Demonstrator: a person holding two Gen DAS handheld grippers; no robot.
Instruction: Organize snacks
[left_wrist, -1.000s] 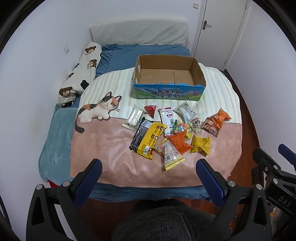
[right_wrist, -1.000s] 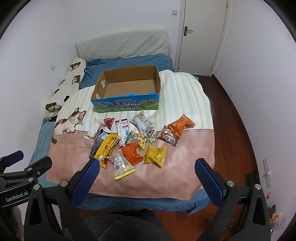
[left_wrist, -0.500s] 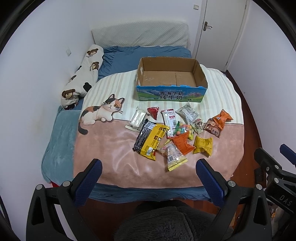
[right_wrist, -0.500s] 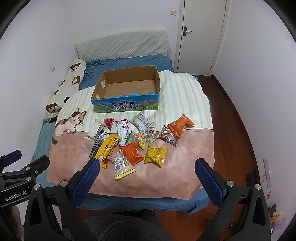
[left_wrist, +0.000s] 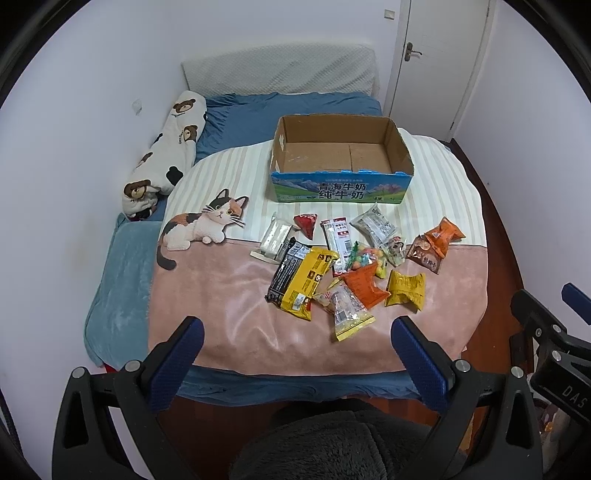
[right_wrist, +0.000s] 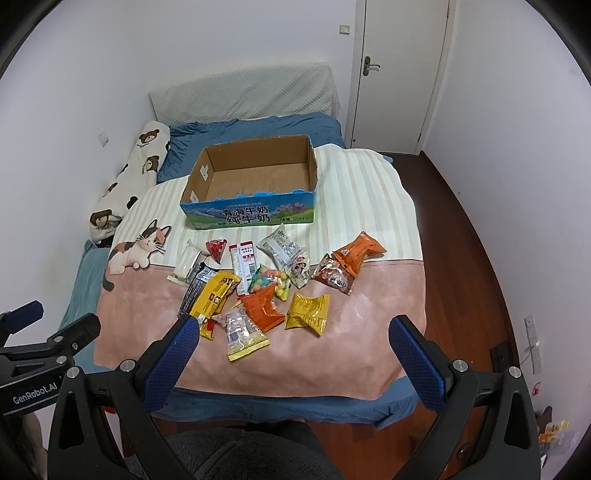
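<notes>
Both grippers, left (left_wrist: 295, 350) and right (right_wrist: 293, 349), have edged toward the snack pile (left_wrist: 347, 266), jaws apart, empty; the cardboard box (left_wrist: 341, 190) at twelve o'clock awaits filling.

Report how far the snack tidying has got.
Nothing is done yet: the cardboard box is empty. Neither the left gripper nor the right gripper holds anything; both are open, short of the bed. The whole pile of snack packets is left on the blanket.
</notes>
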